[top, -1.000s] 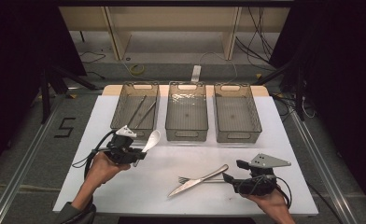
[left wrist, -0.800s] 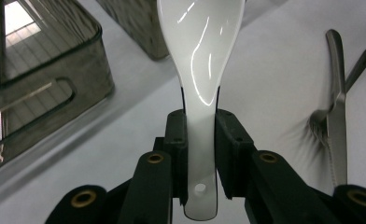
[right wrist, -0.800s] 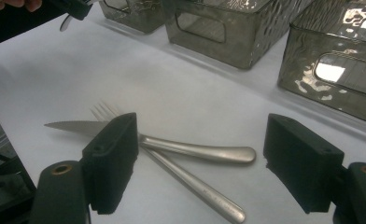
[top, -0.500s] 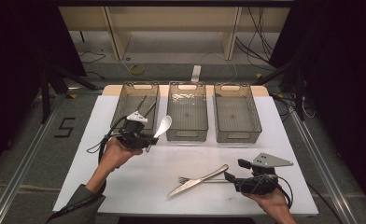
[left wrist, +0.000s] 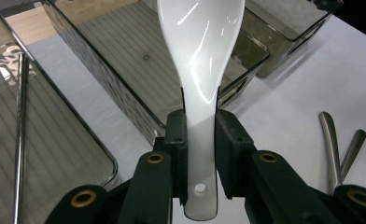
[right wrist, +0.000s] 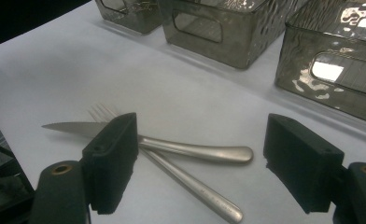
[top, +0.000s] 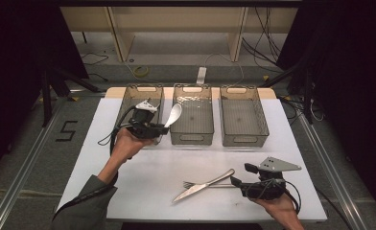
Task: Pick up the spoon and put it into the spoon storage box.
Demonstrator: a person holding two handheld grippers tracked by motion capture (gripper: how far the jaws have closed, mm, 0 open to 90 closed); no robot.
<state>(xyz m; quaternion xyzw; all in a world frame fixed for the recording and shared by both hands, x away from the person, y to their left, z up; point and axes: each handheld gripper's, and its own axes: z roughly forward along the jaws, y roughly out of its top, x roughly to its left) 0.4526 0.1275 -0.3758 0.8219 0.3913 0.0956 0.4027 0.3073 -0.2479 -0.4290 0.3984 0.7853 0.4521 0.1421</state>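
My left gripper (top: pixel 160 128) is shut on the handle of a white ceramic spoon (top: pixel 174 115), held above the table between the left bin (top: pixel 128 98) and the middle bin (top: pixel 192 137). In the left gripper view the spoon (left wrist: pixel 200 56) rises from between the pads of the gripper (left wrist: pixel 200 135), its bowl over the middle bin's near corner (left wrist: pixel 246 51). My right gripper (top: pixel 242 175) rests low at the front right, open, its jaws wide apart. A steel knife (top: pixel 203 186) and a fork (top: pixel 192 184) lie crossed just left of it. The right gripper (right wrist: pixel 207 158) frames the knife (right wrist: pixel 195 151) and fork (right wrist: pixel 195 189).
Three smoky clear bins stand in a row at the back of the white table (top: pixel 143 182); the right bin (top: pixel 246 139) looks empty. The left bin holds a thin metal rod (left wrist: pixel 20 140). Dark floor and metal rails surround the table.
The left gripper has carried the spoon up, away from me and to the right, from the left front of the table to the bins. The right gripper, knife and fork have stayed put.
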